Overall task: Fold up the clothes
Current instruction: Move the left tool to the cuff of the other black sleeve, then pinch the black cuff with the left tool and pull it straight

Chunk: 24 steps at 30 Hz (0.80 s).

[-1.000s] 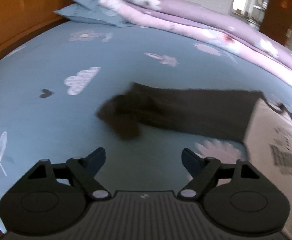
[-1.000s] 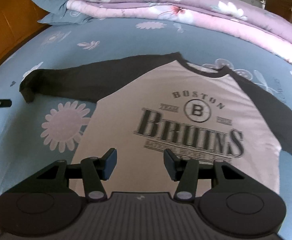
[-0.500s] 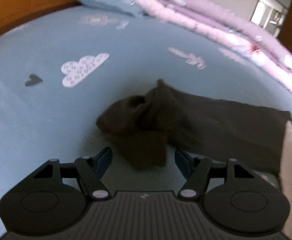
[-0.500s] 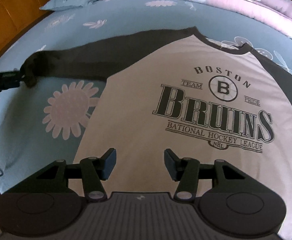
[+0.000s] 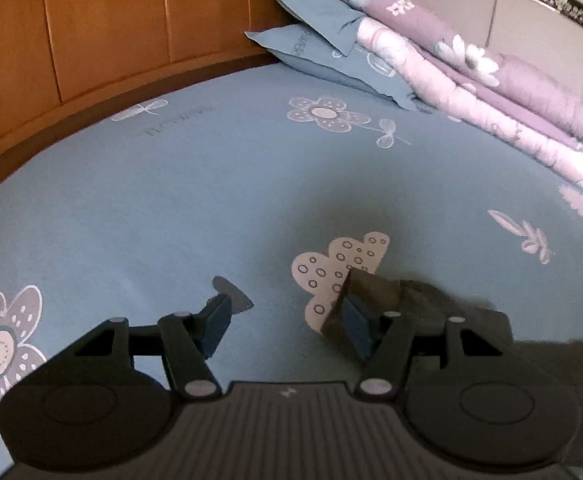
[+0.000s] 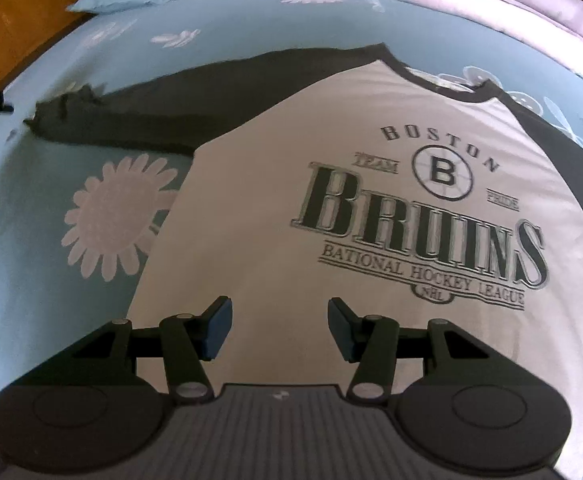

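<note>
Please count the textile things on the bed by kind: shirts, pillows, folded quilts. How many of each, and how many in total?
Bruins shirt: 1
Blue pillows: 2
Folded purple floral quilt: 1
Total: 4

**Blue, Lilac and Charcoal**

The bedsheet (image 5: 219,184) is dusty blue, printed with pale lilac flowers, a dotted cloud and a small grey heart. The shirt (image 6: 331,240) has a pale pinkish-white body, dark charcoal sleeves and neckband, and dark lettering reading "Boston Bruins". The sleeve cuff (image 5: 375,288) looks dark brown-grey. The folded quilt (image 5: 491,80) is purple and pale pink with white flowers. The pillows (image 5: 315,52) are plain blue. The headboard (image 5: 111,28) is orange-brown.
</note>
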{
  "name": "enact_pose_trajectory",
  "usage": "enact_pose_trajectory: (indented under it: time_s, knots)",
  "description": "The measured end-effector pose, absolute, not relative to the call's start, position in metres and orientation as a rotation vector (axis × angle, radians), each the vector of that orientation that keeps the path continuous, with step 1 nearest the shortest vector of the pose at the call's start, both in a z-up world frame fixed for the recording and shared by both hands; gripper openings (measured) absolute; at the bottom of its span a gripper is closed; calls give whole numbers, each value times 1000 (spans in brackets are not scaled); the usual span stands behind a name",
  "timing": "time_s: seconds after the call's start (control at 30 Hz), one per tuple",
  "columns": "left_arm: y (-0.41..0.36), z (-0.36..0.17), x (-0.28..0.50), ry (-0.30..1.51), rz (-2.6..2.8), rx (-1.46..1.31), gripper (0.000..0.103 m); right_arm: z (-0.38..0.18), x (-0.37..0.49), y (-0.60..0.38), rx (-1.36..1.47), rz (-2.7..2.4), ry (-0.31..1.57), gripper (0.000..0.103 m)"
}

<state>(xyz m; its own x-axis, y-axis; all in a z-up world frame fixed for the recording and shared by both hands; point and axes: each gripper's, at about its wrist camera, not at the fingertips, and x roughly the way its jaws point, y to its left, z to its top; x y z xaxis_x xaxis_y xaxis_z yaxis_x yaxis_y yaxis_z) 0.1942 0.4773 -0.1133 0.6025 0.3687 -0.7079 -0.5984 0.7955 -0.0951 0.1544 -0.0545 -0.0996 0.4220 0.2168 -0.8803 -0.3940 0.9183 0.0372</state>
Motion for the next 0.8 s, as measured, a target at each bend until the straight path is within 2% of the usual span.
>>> enact_pose_trajectory:
  time_s: [0.1,0.33,0.43,0.47,0.53,0.57,0.6,0.67,0.7,0.8]
  knots:
    - [484,-122,194,745,523,-407,66,-102,153,-48,-202,402,1073,59]
    - [490,-145,212,743,458,-585,66,-105,150,-35,-231,444,1072,59]
    - [494,-159,226,770,440,-701,62,-105,150,-31,-247,445,1069,59]
    - [495,-164,230,781,438,-738,59,-106,150,-30,-253,444,1069,59]
    - [494,-172,235,782,432,-765,38,-106,151,-29,-265,441,1070,59]
    - [492,-172,235,773,441,-758,33,-107,151,-29,-269,438,1069,59]
    - [491,-173,236,766,432,-757,22,-107,151,-29,-269,435,1069,59]
    - [488,-171,234,761,438,-757,15,-107,152,-30,-267,428,1072,59]
    - [488,-168,230,756,453,-753,3,-108,152,-31,-265,424,1073,59]
    - [489,-155,210,716,460,-790,3,-108,152,-32,-256,418,1078,59]
